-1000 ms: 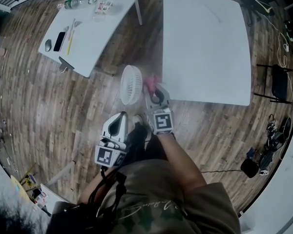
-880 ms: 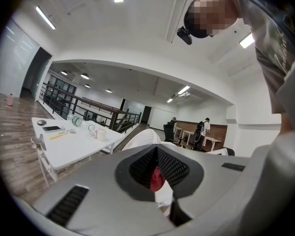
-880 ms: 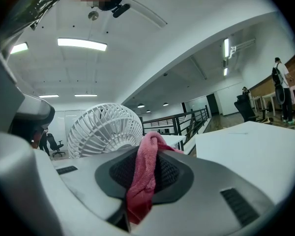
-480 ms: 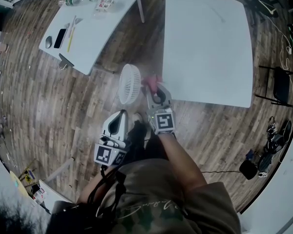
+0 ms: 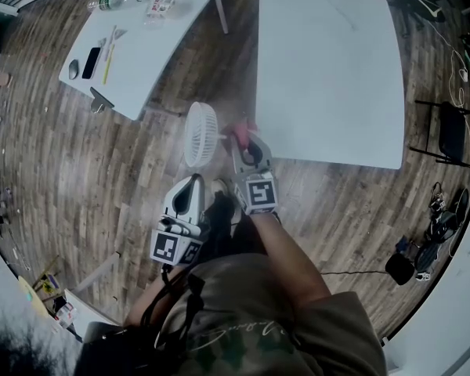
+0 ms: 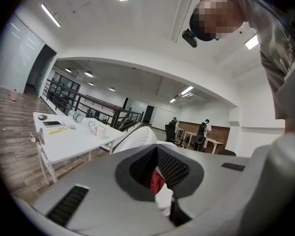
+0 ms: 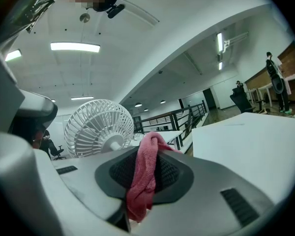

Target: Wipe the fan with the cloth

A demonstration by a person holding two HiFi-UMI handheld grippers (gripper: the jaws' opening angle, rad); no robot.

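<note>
Biggest thing here is the white tabletop, off to the right of the fan. A smaller tabletop with odds and ends on it sits up-left of the fan. The fan head shows edge-on from above, in the gap between them. The right tool is just right of the fan head and it's pinching the pink cloth, with one fold poking out past the tips and the rest hanging down between the pads. Can't tell if the cloth is actually on the grille yet, it looks just beside it. The left tool sits below the fan, nearer the person, pads pressed together with nothing in them. My take is the wipe is only about to start. To do it well I'd lead with that loose fold so soft cloth meets the ribs, not hard plastic. I'd also go light and follow the ribs from the hub outward. The head looks like it could swivel or tip, so bracing the rim with the left tool might help.
</note>
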